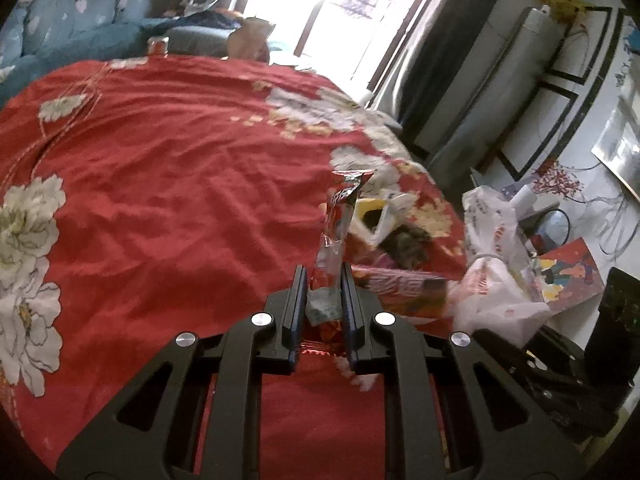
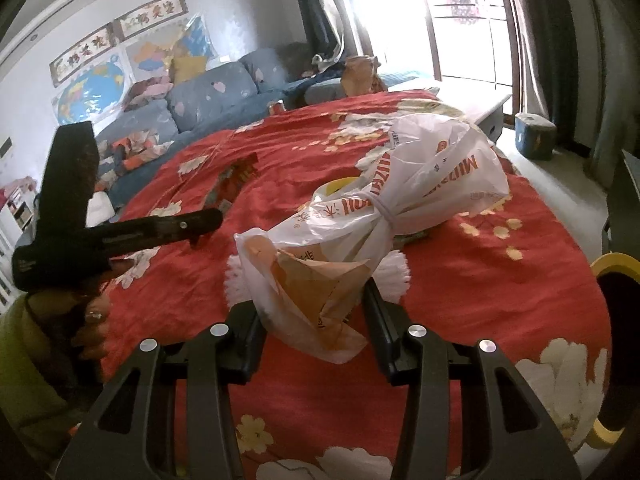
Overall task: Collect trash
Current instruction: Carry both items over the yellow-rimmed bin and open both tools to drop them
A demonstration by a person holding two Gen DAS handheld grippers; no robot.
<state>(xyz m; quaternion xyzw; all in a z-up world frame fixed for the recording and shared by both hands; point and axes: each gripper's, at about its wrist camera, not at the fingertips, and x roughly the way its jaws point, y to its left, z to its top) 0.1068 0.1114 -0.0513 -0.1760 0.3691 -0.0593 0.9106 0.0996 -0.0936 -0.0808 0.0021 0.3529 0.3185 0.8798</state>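
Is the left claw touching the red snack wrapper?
Touching. The left wrist view shows the left claw pinching the red snack wrapper between both fingers.

you are holding a red snack wrapper (image 1: 338,236) upright over the red floral spread; its crimped silver top is pointing up and its crumpled lower end is sitting pinched between two black fingers. just right of it a second flat red wrapper (image 1: 404,284) is lying on the spread. a white plastic bag (image 2: 384,208) with orange lettering, tied at its middle, is lying on its side, its near end with brown paper inside sitting between the other pair of fingers.
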